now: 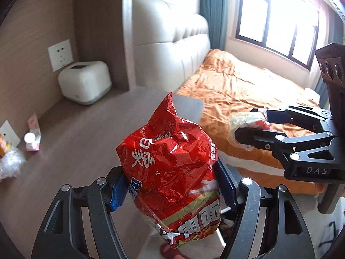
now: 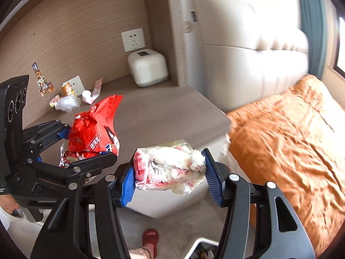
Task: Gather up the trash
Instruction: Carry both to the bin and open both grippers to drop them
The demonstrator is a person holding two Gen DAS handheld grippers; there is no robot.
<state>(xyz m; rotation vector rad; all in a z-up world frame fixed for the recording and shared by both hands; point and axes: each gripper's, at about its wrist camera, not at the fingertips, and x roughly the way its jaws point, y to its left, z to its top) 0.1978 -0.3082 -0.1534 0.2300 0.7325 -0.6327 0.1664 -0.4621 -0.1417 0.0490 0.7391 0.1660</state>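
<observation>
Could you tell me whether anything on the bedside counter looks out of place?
Yes: litter sits at the counter's far end by the wall: a crumpled clear bag, a can and small pink packets, loosely heaped rather than tidied.

Daylight from the window [image 1: 278,26] blows out white (bed [image 2: 291,129] motion-blurred), fisheye edges dark.
</observation>
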